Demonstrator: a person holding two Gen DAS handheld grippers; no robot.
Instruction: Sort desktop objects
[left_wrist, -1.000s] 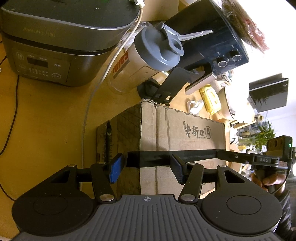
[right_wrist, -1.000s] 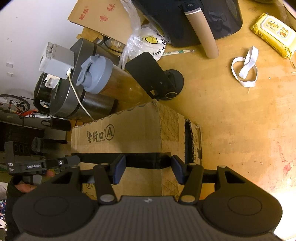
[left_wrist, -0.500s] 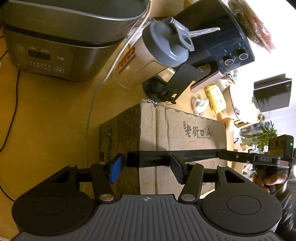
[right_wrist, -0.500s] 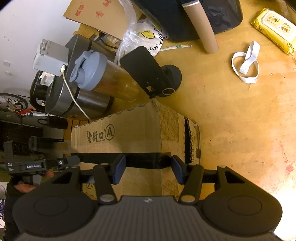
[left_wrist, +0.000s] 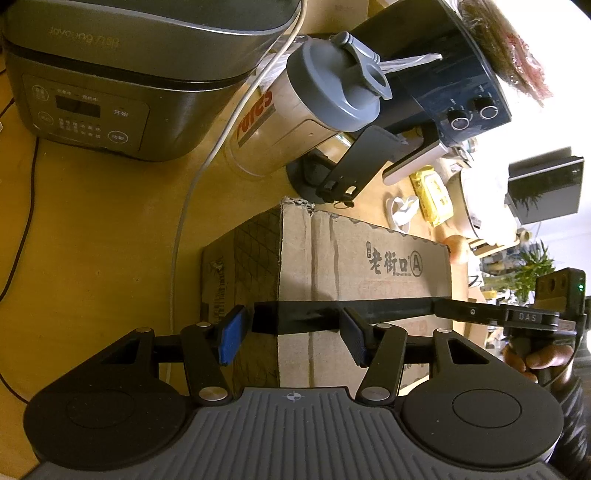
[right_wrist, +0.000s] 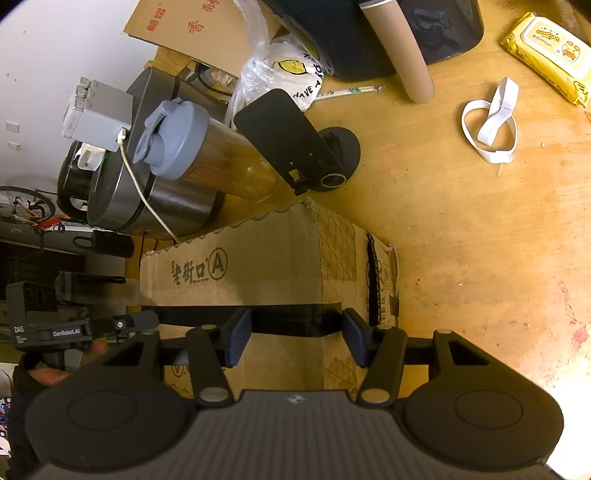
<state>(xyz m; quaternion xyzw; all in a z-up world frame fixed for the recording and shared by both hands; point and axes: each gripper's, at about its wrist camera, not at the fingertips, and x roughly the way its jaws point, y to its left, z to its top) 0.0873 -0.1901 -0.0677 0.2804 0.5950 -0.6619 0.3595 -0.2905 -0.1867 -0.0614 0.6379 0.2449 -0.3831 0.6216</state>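
Now both grippers, left gripper and right gripper, press released fingers against opposite ends of the cardboard box. Since a second ago, box sits nearer the shaker bottle; judged mid-push toward its spot.

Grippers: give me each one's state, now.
Left gripper: open, jaws apart at one end of the cardboard box, holding nothing.
Right gripper: open, jaws apart at the box's opposite end, holding nothing.

Right gripper: jaws apart, straddling a corner of the brown corrugated cardboard box. Grey-lidded shaker bottle lies beyond, leftward.
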